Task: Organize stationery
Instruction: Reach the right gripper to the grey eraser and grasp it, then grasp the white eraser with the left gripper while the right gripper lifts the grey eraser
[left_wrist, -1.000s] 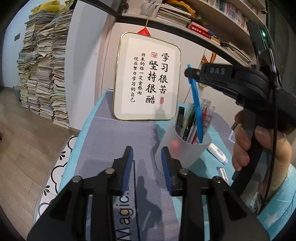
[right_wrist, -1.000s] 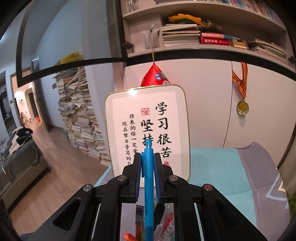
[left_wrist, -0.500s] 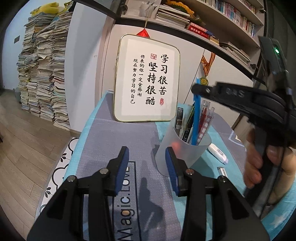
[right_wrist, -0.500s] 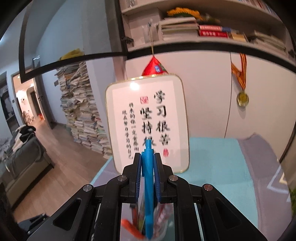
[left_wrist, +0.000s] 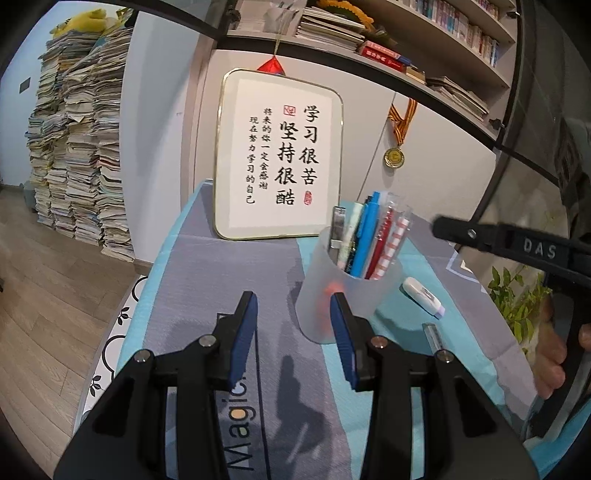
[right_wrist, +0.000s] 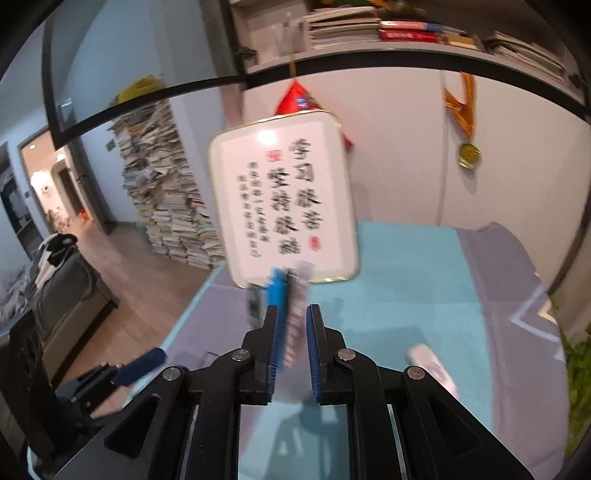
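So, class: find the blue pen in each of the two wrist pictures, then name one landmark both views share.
Left wrist view: the blue pen stands upright in the frosted pen cup, right of centre, among the other pens.
Right wrist view: the blue pen shows blurred at centre, just above the tips of the right tongs.
Shared landmark: the gold-framed calligraphy board, standing behind the pen.

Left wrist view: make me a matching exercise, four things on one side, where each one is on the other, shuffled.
Things:
1. blue pen
2. correction tape
3. medal
4. framed calligraphy

Places:
A. hanging on the wall
B. standing in the cup
C. lying on the mat, right of the cup
D. upright behind the cup

Pairs: 1-B, 2-C, 3-A, 4-D
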